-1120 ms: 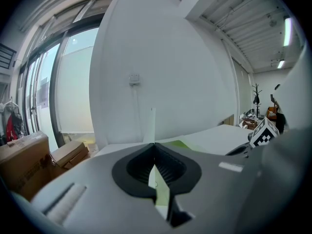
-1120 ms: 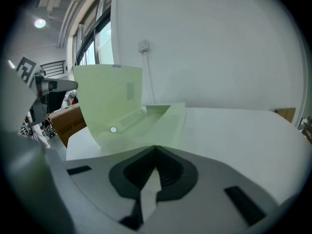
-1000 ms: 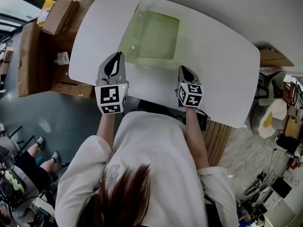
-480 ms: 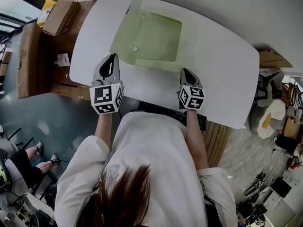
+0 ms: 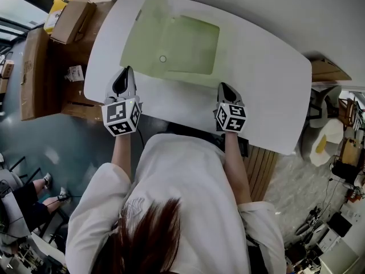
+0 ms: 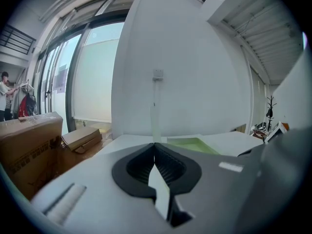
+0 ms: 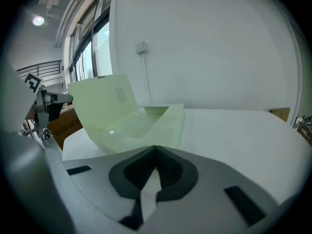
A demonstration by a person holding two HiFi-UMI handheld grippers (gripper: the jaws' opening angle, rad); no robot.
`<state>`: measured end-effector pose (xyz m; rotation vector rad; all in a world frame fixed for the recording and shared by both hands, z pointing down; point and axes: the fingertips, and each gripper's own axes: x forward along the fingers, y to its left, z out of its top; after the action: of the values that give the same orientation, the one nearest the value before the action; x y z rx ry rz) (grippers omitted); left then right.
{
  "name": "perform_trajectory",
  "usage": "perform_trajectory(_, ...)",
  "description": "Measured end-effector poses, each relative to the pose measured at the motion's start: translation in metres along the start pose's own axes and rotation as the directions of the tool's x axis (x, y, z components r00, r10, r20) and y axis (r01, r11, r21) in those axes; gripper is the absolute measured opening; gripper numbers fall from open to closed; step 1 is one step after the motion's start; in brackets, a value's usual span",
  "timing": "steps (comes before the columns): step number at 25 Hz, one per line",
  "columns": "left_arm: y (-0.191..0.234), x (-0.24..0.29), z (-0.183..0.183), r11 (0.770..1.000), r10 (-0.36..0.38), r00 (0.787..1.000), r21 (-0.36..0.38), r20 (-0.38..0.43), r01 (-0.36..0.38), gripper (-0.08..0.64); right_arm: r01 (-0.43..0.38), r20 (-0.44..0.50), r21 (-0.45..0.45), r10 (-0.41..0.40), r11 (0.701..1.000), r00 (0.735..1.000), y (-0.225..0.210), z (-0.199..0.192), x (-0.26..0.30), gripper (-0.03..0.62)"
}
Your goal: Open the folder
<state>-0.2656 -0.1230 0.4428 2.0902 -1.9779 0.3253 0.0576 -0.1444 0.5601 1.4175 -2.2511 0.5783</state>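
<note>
Head view: white table (image 5: 268, 79), boxes (image 5: 71, 17) beside; left hand-held gripper (image 5: 124, 70) pinches folder (image 5: 188, 44), right hand-held gripper (image 5: 223, 85) closed.

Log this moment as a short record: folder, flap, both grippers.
folder: green, lying on the white table, partly open
flap: raised, curving up from the folder's left side
left gripper: shut on the flap's edge
right gripper: jaws together at the folder's near edge; whether it pinches the folder cannot be told
</note>
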Motion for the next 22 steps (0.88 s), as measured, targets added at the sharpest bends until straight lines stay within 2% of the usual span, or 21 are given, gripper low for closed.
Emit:
perform_trajectory(8, 0.0095, 0.002, -0.0034, 0.999, 0.009, 1.0, -0.035, -0.009, -0.01, 0.011, 0.011, 0.002, 0.002, -0.011, 1.0, 1.0, -0.001, -0.0001, -0.0024, 0.006)
perform_trajectory(22, 0.0018, 0.002, -0.0016, 0.999, -0.007, 1.0, -0.032, -0.002, 0.006, 0.011, 0.011, 0.007, 0.007, -0.011, 1.0, 1.0, -0.0013, 0.0, -0.0016, 0.006)
